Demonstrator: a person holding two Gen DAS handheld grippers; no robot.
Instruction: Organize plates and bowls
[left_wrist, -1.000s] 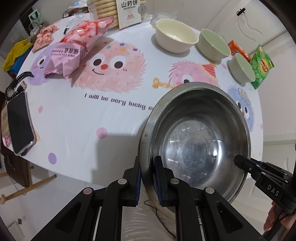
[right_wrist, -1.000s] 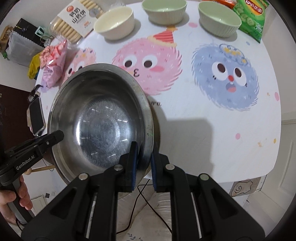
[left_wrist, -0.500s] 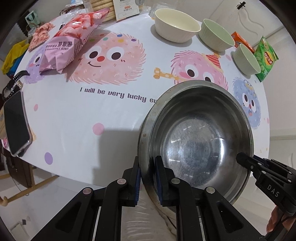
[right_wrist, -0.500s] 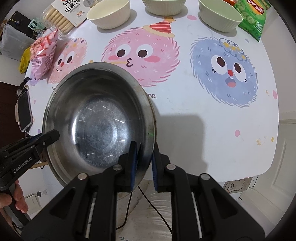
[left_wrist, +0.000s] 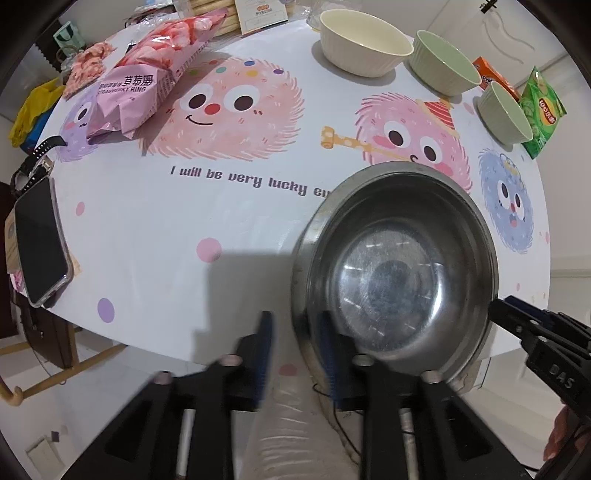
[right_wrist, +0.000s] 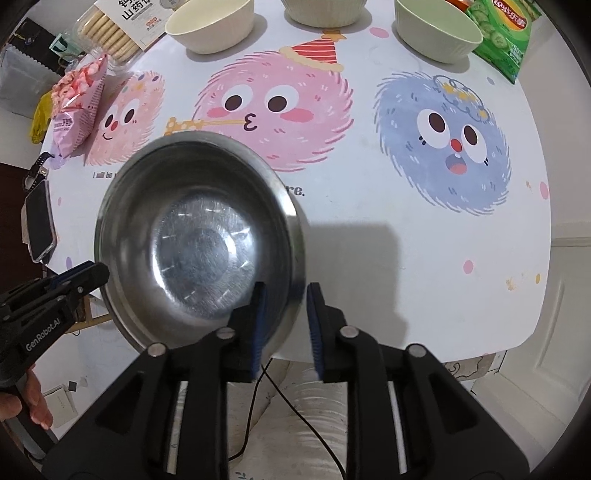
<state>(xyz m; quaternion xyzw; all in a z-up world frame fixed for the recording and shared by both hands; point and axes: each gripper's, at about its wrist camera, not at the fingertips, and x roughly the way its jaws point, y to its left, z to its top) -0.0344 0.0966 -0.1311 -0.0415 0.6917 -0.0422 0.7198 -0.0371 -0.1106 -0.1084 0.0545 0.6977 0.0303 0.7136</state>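
A steel bowl (left_wrist: 399, 273) sits at the near edge of the cartoon-print table (left_wrist: 147, 240). My left gripper (left_wrist: 295, 347) straddles its left rim, and the jaws are opening with both blue pads off the metal. My right gripper (right_wrist: 285, 325) straddles the right rim of the steel bowl (right_wrist: 199, 240) in the same way, its jaws opening and clear of the rim. Each gripper also shows in the other's view: the right gripper (left_wrist: 517, 317) and the left gripper (right_wrist: 85, 273). At the far edge stand a cream bowl (left_wrist: 364, 44) and two green bowls (left_wrist: 443, 62) (left_wrist: 506, 110).
A phone (left_wrist: 38, 243) lies at the table's left edge, with a pink snack bag (left_wrist: 147, 74) behind it. A green crisp bag (left_wrist: 543, 110) and an orange pack (left_wrist: 493, 75) lie at the far right. A biscuit box (right_wrist: 114, 29) sits at the back.
Both grippers were shut on the steel bowl's rim; now their jaws have spread and let go. The bowl looks smaller and lower, down on the table.
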